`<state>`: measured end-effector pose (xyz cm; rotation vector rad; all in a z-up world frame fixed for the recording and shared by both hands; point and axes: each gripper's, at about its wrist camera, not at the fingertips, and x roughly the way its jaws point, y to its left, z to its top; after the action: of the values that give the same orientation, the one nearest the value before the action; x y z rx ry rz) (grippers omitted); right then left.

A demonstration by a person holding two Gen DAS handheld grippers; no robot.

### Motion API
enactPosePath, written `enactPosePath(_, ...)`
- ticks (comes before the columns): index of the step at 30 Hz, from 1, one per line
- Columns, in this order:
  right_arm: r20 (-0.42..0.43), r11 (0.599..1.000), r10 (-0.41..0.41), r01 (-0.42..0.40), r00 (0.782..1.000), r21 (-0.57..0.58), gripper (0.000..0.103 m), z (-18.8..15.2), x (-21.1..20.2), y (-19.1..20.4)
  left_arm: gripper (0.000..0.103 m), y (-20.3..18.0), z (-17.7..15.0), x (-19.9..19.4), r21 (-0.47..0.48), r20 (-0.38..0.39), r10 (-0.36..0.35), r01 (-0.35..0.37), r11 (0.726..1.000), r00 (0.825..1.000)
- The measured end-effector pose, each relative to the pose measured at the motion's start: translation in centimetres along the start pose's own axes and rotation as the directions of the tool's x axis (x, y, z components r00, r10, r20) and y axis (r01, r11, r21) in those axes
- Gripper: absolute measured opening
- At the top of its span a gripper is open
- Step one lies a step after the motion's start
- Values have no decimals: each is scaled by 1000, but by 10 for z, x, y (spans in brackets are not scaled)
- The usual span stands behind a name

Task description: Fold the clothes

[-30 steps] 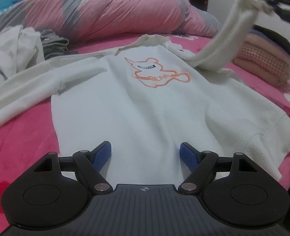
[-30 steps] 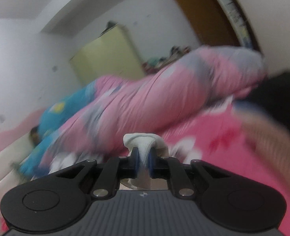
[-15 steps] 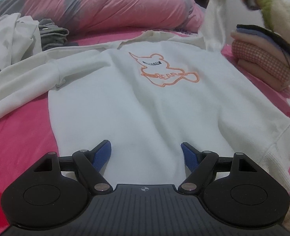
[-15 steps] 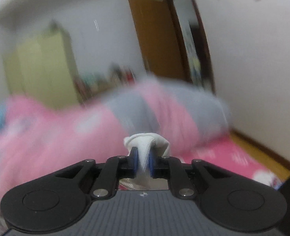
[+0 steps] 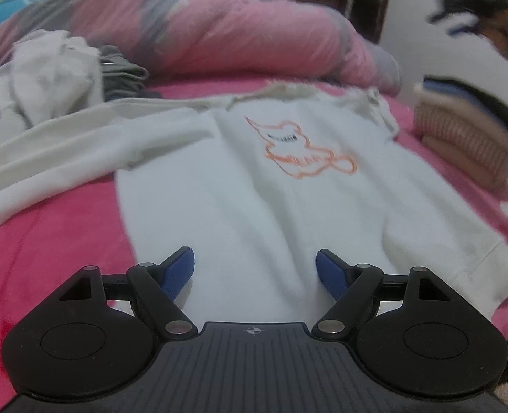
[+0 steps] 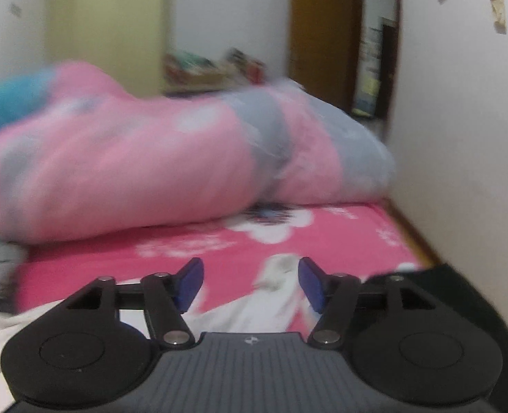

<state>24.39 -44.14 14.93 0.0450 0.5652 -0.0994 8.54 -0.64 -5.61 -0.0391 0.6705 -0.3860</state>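
A white sweatshirt [image 5: 254, 186] with an orange bear outline lies face up on the pink bed. Its left sleeve [image 5: 64, 151] stretches out to the left. Its right sleeve lies bunched by the right shoulder [image 5: 374, 106]; its cuff shows in the right wrist view [image 6: 278, 272]. My left gripper [image 5: 255, 268] is open and empty, low over the hem. My right gripper [image 6: 250, 280] is open and empty above the dropped cuff; it shows blurred in the left wrist view [image 5: 467, 10].
A rolled pink and grey duvet [image 5: 202, 31] lies across the back of the bed. A heap of unfolded clothes [image 5: 54, 72] sits at the back left. A stack of folded clothes [image 5: 467, 134] sits at the right, by the wall [image 6: 460, 137].
My right gripper carried the right sleeve up and back toward the shoulder, then opened and let it drop. The left gripper stayed open and moved slightly forward over the hem.
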Motion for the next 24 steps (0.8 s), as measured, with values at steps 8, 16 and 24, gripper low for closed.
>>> enactPosePath(8, -170, 878, 385, -304, 907, 369, 61, -175, -99, -17, 77, 33, -26, -47, -183, -24, -2, -3, 983, 1000)
enactPosePath(16, -179, 656, 523, -260, 833, 709, 44, -334, -74, -32, 68, 46, -56, -79, -289, -83, -30, 5, 957, 996)
enactPosePath(24, -117, 569, 588, -306, 801, 763, 34, -355, -74, -25, 56, 40, -69, -76, -338, -83, -82, 49, 940, 993)
